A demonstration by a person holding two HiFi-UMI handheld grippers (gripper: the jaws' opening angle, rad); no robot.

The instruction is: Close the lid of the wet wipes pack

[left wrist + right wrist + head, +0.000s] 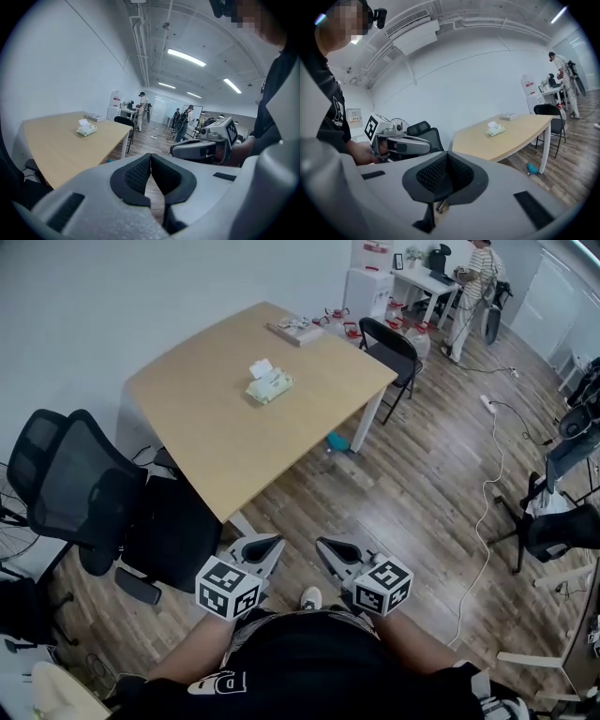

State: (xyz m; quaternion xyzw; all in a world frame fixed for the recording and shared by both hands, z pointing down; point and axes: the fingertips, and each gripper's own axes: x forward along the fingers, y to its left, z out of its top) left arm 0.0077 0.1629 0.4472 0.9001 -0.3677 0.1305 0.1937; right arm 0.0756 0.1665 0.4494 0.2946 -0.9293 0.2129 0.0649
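Note:
The wet wipes pack (268,383) is pale green and lies near the middle of the wooden table (197,418), its white lid flap standing up. It shows far off in the left gripper view (86,129) and the right gripper view (495,130). My left gripper (273,543) and right gripper (323,545) are held side by side close to my body, off the table's near corner and well short of the pack. Both are shut with nothing between the pads. Each gripper view shows its own shut jaws, left gripper (151,157) and right gripper (447,157), and the other gripper beside it.
A black mesh office chair (94,512) stands at the table's near left edge. A black folding chair (392,348) is at the far right side. A flat box (295,329) lies on the far corner. A white cable (483,521) runs over the wooden floor; a person (478,277) stands at the back.

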